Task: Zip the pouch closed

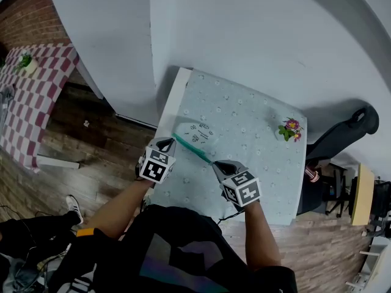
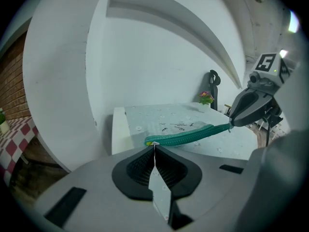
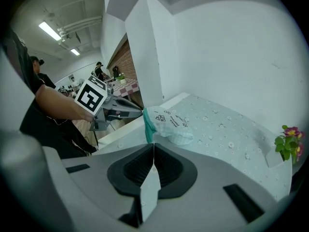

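Pouch hangs stretched between your two grippers, above the table. Your left gripper pinches one end of its teal zip edge, and your right gripper pinches the other.

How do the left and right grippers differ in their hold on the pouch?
The left gripper pinches the pouch's end at the table's left edge; the right gripper pinches the opposite end, further in over the table. A small pale piece, perhaps the zip pull, shows at the left gripper's tips; only teal zip edge at the right gripper's. Both are shut on the pouch, stretched between them.
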{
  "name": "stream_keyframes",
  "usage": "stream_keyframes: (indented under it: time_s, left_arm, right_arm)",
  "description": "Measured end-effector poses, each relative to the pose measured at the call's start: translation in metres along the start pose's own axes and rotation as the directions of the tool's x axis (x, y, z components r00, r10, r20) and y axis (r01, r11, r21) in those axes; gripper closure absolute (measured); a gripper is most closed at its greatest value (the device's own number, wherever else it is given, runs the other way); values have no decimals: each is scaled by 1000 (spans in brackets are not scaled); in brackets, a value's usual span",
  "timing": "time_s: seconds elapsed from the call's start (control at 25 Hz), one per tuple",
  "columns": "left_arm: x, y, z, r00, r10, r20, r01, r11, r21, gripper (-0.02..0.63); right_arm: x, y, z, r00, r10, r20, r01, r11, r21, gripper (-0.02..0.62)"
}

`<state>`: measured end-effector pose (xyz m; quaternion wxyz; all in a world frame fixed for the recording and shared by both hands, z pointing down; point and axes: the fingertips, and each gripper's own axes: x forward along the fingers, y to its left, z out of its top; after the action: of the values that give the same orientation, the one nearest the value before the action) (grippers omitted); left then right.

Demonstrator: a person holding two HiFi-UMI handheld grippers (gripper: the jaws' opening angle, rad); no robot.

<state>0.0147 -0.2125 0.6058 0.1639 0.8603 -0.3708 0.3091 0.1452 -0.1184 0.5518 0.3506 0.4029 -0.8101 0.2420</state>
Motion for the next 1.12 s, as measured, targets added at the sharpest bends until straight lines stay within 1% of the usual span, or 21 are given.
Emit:
stream_keyframes:
  time_s: [0.12,0.24,0.32,0.4,0.52,0.6,0.68,0.84,0.96,1.12]
  left_arm:
    - [-5,-1,-2,1000,9,2,-9,1000,-22,594]
    - [-14,-7,0,1000,-6,28,8,997,-74,592]
    - [-21,-12,-4,999,-17,30,21,993,-114,592]
    - [-31,-18,-4,999,-27,43,33,989,-144,592]
    - [-52,-28,15,993,-33,116,51,985,-162,594]
    - [-70,-36,37,983,-33,182,64,984,-168,594]
    - [-89,-44,61,967,-35,251,77,984,-161,594]
    - [-129,-62,106,930,-46,365,85,992,-90,594]
    - [-152,-78,129,905,-68,420,87,996,-25,594]
    - [-171,-95,146,881,-96,464,90,995,36,594]
  right_arm:
    - [7,4,-5,1000,-5,-6,5,1000,10,572]
    - [12,11,-7,1000,1,-2,-1,1000,20,572]
    - [11,15,-5,1000,-4,10,4,1000,15,562]
    - [5,18,3,999,-31,42,31,999,-5,557]
    - [-12,15,28,985,-109,134,112,994,-16,557]
    - [-29,14,48,965,-151,215,151,988,14,558]
    - [-49,17,69,937,-180,300,172,984,52,558]
    - [-89,27,103,869,-224,441,204,975,93,569]
    - [-112,34,116,827,-244,507,217,970,113,577]
    - [-131,41,123,792,-255,554,229,966,118,578]
